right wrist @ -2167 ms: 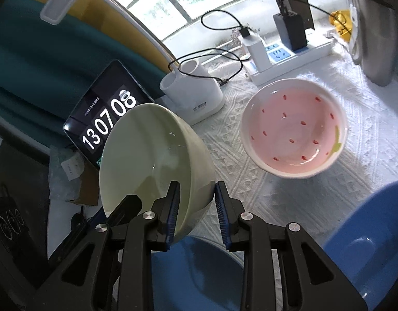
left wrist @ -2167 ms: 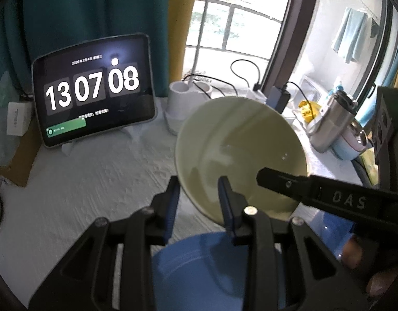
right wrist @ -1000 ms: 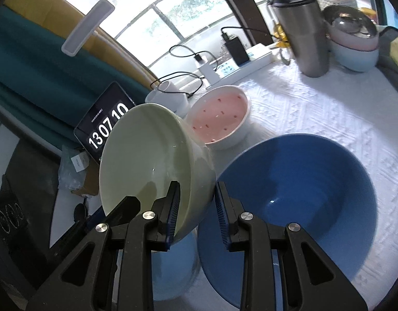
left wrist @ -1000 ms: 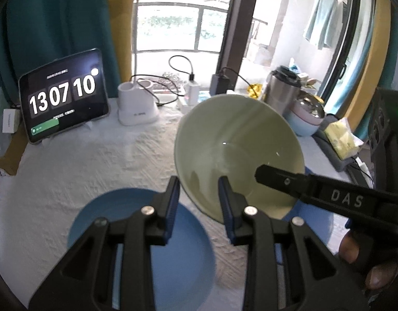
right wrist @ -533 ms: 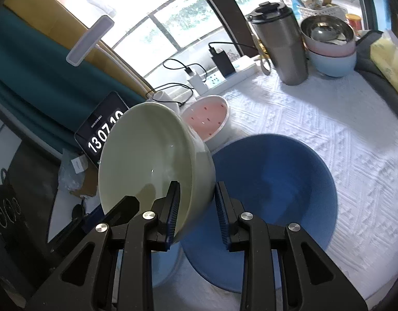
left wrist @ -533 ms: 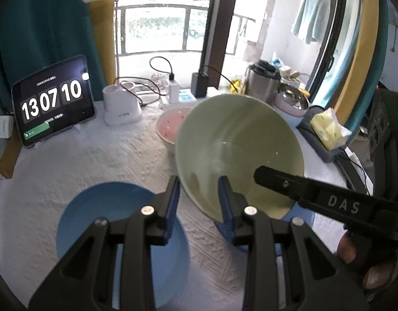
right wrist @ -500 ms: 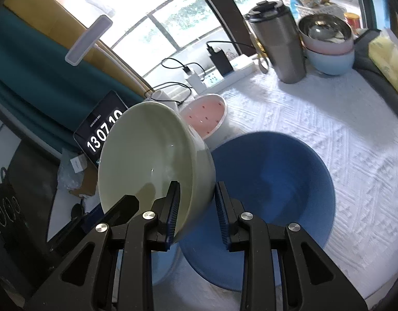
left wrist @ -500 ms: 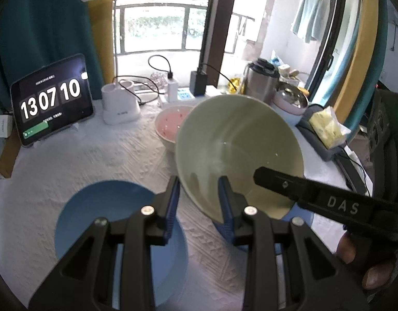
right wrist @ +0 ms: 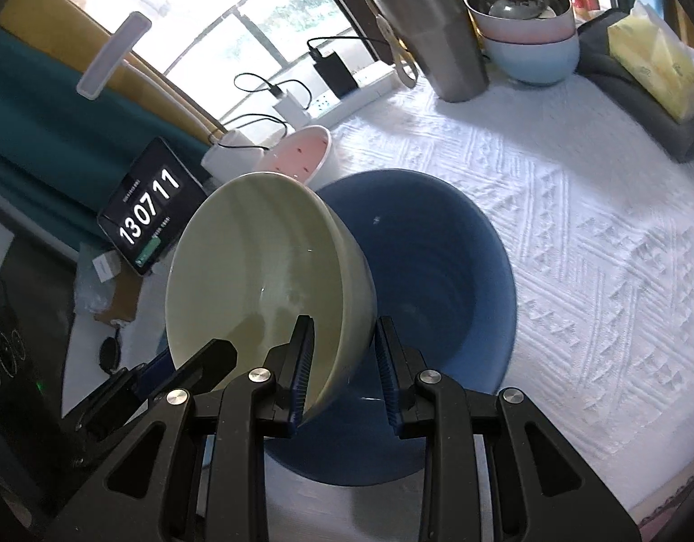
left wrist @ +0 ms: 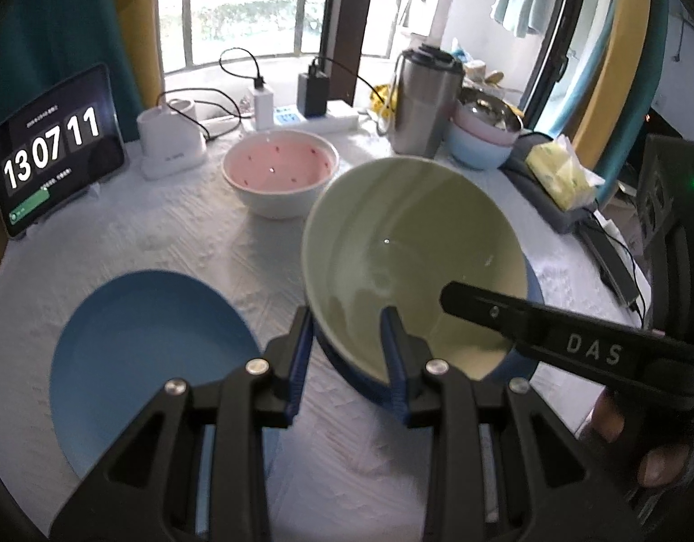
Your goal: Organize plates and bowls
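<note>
While both grippers, L [left wrist: 347,352] & R [right wrist: 342,361], clamp green bowl [left wrist: 414,262] rim; tilted over blue bowl [right wrist: 441,271].

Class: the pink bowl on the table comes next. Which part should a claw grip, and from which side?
Grip the pink bowl by its rim, one finger inside and one outside, coming from above on the near side. It stands upright and open, its wall looks thin enough to pinch, and the white stand and power strip crowd its far side.
</note>
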`<state>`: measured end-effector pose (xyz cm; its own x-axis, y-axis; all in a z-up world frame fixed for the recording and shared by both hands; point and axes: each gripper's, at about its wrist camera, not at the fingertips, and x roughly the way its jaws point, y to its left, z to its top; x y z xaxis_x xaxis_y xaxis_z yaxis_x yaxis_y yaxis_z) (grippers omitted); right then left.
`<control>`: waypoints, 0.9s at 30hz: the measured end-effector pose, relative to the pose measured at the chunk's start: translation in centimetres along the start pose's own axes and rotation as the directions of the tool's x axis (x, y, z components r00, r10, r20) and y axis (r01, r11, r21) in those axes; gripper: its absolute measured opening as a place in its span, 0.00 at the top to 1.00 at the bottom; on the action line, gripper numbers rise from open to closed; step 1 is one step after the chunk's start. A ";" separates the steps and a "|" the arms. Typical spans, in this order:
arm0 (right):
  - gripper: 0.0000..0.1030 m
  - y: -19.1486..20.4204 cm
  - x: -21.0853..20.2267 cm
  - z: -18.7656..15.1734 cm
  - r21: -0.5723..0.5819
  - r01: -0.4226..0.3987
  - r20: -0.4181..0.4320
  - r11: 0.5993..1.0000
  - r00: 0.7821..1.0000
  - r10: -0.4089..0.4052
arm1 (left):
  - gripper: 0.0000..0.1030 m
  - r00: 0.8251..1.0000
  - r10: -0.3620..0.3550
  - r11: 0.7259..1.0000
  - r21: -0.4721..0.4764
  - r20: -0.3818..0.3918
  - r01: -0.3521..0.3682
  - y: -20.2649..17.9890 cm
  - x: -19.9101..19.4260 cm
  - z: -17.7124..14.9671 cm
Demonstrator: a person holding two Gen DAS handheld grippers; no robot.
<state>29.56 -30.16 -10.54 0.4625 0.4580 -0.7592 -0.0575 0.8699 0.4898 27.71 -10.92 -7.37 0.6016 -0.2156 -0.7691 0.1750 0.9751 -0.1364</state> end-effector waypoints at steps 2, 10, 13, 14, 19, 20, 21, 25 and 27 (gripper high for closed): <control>0.71 -0.2 -0.1 -0.1 -0.006 0.014 -0.004 1.000 1.000 -0.014 | 0.70 1.000 0.009 1.000 0.009 0.003 -0.009 -0.2 0.1 -0.1; 0.71 0.4 0.1 -0.1 -0.055 0.058 -0.038 0.997 0.998 -0.060 | 0.70 1.000 0.021 0.999 0.042 0.005 -0.021 -0.4 0.2 -0.2; 0.66 0.3 0.0 0.0 -0.056 0.079 -0.038 0.995 0.996 -0.081 | 0.68 1.000 0.026 0.998 0.049 0.006 -0.027 -0.4 0.2 -0.3; 0.65 0.3 0.0 0.1 -0.058 0.088 -0.037 0.994 0.995 -0.090 | 0.68 1.000 0.027 0.998 0.052 0.009 -0.027 -0.4 0.2 -0.2; 0.60 0.2 -0.7 0.4 -0.065 0.139 0.011 0.988 0.990 -0.139 | 0.68 1.000 0.017 0.999 0.050 0.004 -0.017 -0.2 0.3 -0.1; 0.60 0.0 -0.7 0.5 -0.061 0.134 0.006 0.989 0.991 -0.134 | 0.68 1.000 0.017 0.999 0.049 0.004 -0.018 -0.2 0.3 -0.1; 0.60 -0.1 -0.8 0.6 -0.061 0.135 0.008 0.989 0.991 -0.135 | 0.68 1.000 0.013 0.999 0.047 0.002 -0.013 -0.1 0.3 -0.1; 0.60 -0.2 -0.8 0.7 -0.063 0.135 0.008 0.989 0.991 -0.135 | 0.68 1.000 0.004 0.999 0.036 -0.004 -0.004 0.3 0.3 -0.1; 0.60 -0.2 -0.8 0.6 -0.067 0.143 0.010 0.987 0.990 -0.142 | 0.68 1.000 0.001 1.000 0.030 -0.002 0.000 0.5 0.1 -0.1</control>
<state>29.77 -30.80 -9.78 0.4746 0.3278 -0.8169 -0.0504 0.9367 0.3465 27.83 -10.41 -7.60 0.6003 -0.2150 -0.7703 0.1979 0.9732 -0.1174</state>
